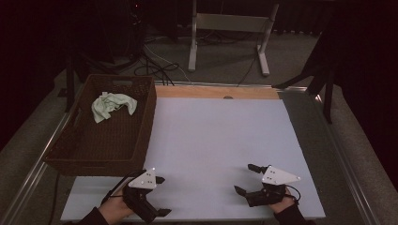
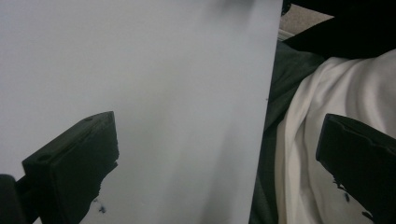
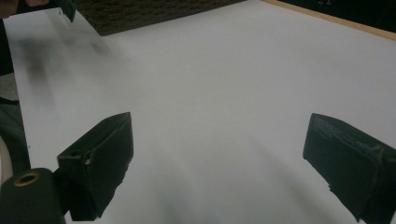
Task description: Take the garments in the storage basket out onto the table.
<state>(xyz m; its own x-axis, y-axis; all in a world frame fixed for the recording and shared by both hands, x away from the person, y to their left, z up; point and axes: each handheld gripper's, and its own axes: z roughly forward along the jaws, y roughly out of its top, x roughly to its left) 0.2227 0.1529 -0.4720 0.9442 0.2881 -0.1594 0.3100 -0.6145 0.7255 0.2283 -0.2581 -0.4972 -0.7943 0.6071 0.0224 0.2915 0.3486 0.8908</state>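
Note:
A pale green cloth [image 1: 111, 105] lies crumpled in the far part of a brown wicker basket [image 1: 80, 150] at the table's left. My left gripper [image 1: 162, 196] hovers open over the near left edge of the white table sheet [image 1: 220, 136], just in front of the basket, with nothing between its jaws. My right gripper [image 1: 247, 178] stands open near the front right of the sheet, its jaws pointing left and holding nothing. In the left gripper view the wide-apart fingers [image 2: 74, 163] frame the sheet's front edge. In the right gripper view the fingers [image 3: 100, 158] frame bare white sheet [image 3: 210, 93].
A strip of bare wood [image 1: 216, 92] runs along the table's far edge. Metal rails [image 1: 347, 164] border the table's sides. Beyond it stand a white frame [image 1: 230, 28] and cables [image 1: 159, 65] on grey carpet. A white garment [image 2: 327, 116] on the person shows in the left gripper view.

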